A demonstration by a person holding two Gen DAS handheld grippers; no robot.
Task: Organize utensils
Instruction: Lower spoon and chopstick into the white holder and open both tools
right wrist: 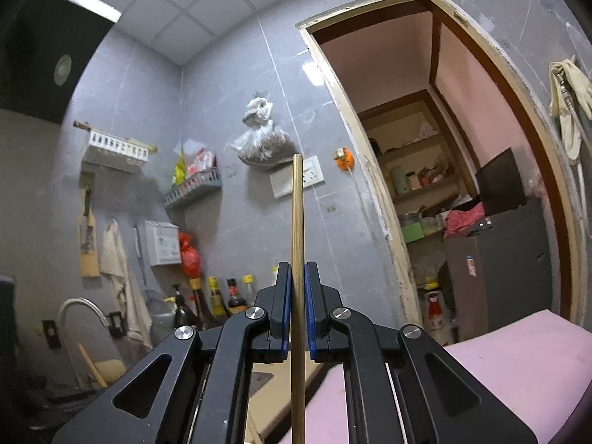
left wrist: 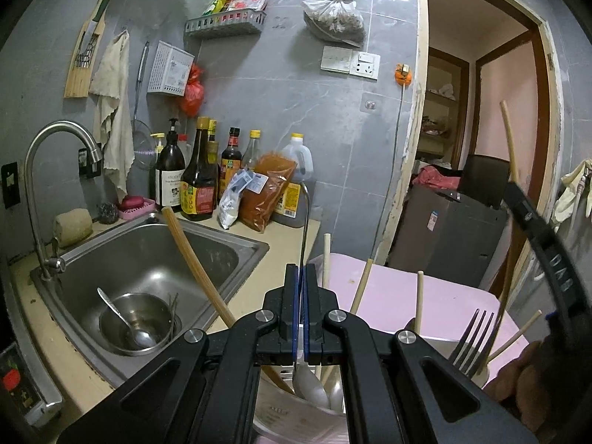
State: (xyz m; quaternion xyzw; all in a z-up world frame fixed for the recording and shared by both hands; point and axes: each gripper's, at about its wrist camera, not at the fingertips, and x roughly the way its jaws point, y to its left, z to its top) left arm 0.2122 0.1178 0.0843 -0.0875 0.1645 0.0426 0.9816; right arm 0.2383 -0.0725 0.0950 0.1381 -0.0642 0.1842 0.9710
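1. Left gripper (left wrist: 302, 296): clamped on a metal spoon (left wrist: 305, 222) (handle upward, bowl low in the utensil holder (left wrist: 292, 412))
2. Right gripper (right wrist: 298, 310): a wooden chopstick (right wrist: 297, 222) is pinched upright between its pads, above the pink table (right wrist: 518, 362)

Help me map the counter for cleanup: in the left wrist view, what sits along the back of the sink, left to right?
Curved steel faucet → tan loofah sponge → pink soap dish → dark brown pump bottle → orange spice bag.
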